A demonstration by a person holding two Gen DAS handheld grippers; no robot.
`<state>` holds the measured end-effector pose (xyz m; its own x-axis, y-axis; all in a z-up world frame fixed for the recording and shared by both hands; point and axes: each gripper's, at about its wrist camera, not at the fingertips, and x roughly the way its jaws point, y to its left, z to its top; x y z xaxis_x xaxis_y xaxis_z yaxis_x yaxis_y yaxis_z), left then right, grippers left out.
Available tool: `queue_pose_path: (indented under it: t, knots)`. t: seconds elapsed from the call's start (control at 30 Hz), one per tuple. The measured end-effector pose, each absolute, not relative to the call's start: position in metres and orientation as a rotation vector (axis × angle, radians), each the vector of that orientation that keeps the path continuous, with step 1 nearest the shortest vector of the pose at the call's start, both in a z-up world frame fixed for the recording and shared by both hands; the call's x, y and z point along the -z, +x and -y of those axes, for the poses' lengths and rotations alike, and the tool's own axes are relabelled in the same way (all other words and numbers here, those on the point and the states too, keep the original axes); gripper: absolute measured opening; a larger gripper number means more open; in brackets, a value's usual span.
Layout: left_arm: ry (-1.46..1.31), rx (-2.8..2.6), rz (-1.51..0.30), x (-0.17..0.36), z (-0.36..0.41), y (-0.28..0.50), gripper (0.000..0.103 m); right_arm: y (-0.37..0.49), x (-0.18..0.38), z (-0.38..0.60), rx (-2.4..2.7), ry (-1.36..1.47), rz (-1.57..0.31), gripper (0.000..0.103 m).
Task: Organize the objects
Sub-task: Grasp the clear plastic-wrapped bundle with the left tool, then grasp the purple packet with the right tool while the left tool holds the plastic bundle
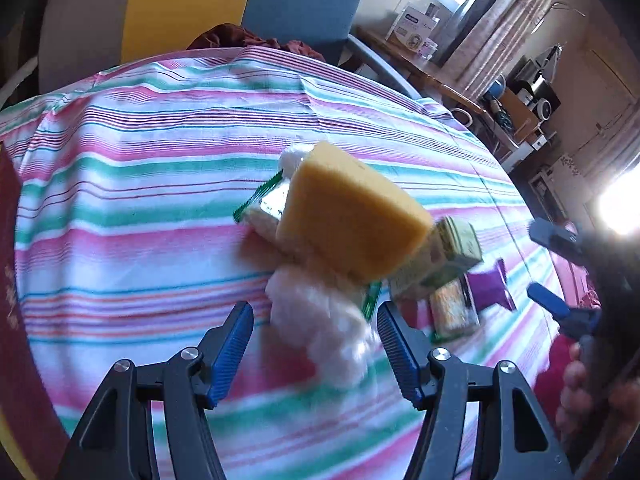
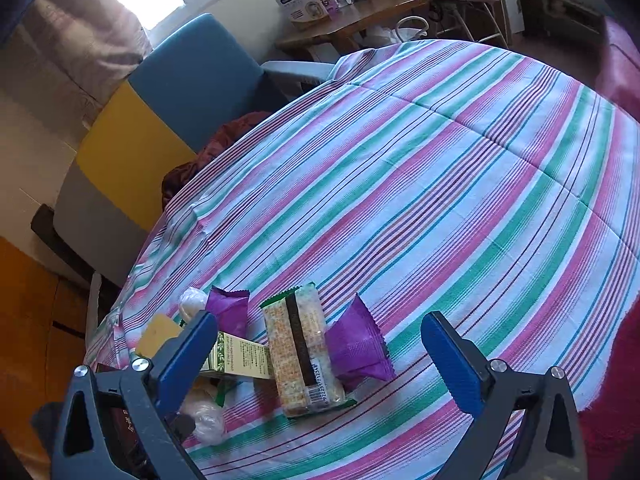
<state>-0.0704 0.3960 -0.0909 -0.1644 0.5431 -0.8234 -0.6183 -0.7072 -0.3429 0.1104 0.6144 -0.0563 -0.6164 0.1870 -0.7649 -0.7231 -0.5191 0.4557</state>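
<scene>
A pile of small items lies on the striped tablecloth (image 1: 140,168). In the left wrist view a yellow sponge (image 1: 352,212) sits tilted on top of a green-edged snack packet (image 1: 266,206), with a white fluffy toy (image 1: 320,332) in front and a green and cream carton (image 1: 444,260) to its right. My left gripper (image 1: 314,344) is open, its fingers either side of the toy. My right gripper (image 2: 320,360) is open and empty, just above a cracker packet (image 2: 300,356), a purple packet (image 2: 358,344) and the carton (image 2: 240,360). The right gripper also shows at the left view's right edge (image 1: 556,264).
A dark red box (image 1: 12,280) stands at the table's left edge. A blue and yellow chair (image 2: 192,80) with dark red cloth (image 2: 208,152) sits behind the table. A wooden desk (image 2: 360,20) with boxes stands further back. A second purple packet (image 2: 228,308) lies behind the carton.
</scene>
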Motion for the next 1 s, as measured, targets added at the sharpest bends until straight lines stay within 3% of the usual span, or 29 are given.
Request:
queue_pose_path:
  t: [0.1,0.2,0.33,0.53,1.0]
  knots:
    - [-1.389,-1.912,-0.056,0.103,-0.407,-0.080,0.065,0.108,0.057,-0.614,-2.161,-0.900,-1.067,0.102]
    - [-1.350,-1.980,-0.079,0.107,-0.406,-0.079,0.049,0.107,0.056,-0.614,-2.166,-0.896,-1.054,0.102]
    - [-1.310,-1.976,-0.127,0.107,-0.398,-0.070,0.043,0.110,0.054,-0.616,-2.176,-0.872,-1.058,0.102]
    - [-1.257,-1.972,-0.188,0.105,-0.380,-0.051,0.041,0.115,0.063,-0.626,-2.108,-0.884,-1.101,0.095]
    - [-1.112,-2.001,-0.283,0.111,-0.356,-0.021,0.036,0.104,0.081,-0.624,-2.055,-1.009,-1.102,0.089]
